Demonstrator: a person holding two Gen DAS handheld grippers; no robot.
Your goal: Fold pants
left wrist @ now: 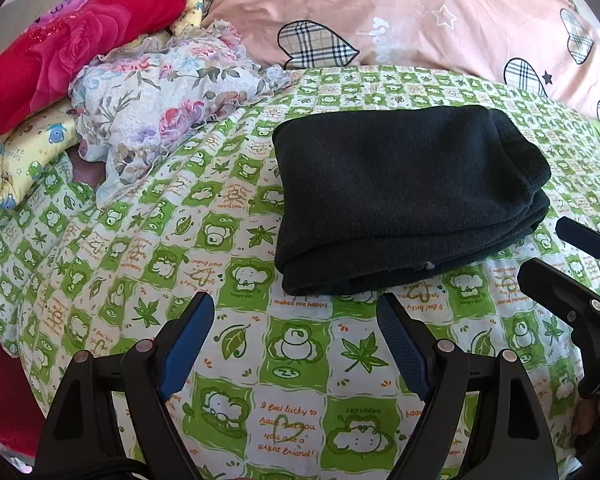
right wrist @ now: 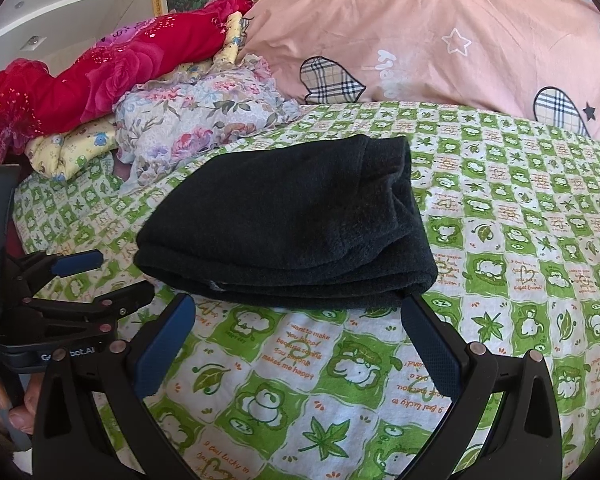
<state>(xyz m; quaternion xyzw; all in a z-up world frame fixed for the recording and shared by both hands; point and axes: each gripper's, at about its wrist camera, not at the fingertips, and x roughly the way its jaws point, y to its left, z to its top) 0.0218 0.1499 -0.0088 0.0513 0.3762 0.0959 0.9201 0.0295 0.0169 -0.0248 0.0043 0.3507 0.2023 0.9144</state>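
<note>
The dark pants (left wrist: 408,196) lie folded in a compact stack on the bed (left wrist: 292,364), the job apparently finished, left tongs (left wrist: 296,312) and right tongs (right wrist: 300,312) apart and empty just near of it.

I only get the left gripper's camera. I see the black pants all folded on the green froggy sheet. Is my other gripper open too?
Observer: Yes. In the right wrist view the right gripper is wide open, with nothing held between its pads.
Child: Is it touching the pants?
Observer: One fingertip sits right at the near right corner of the pants. I cannot tell if it actually touches.
Child: What does my gripper look like from over there?
Observer: The left gripper shows sideways at the left edge. It is open, over the sheet, and apart from the pants.
</note>
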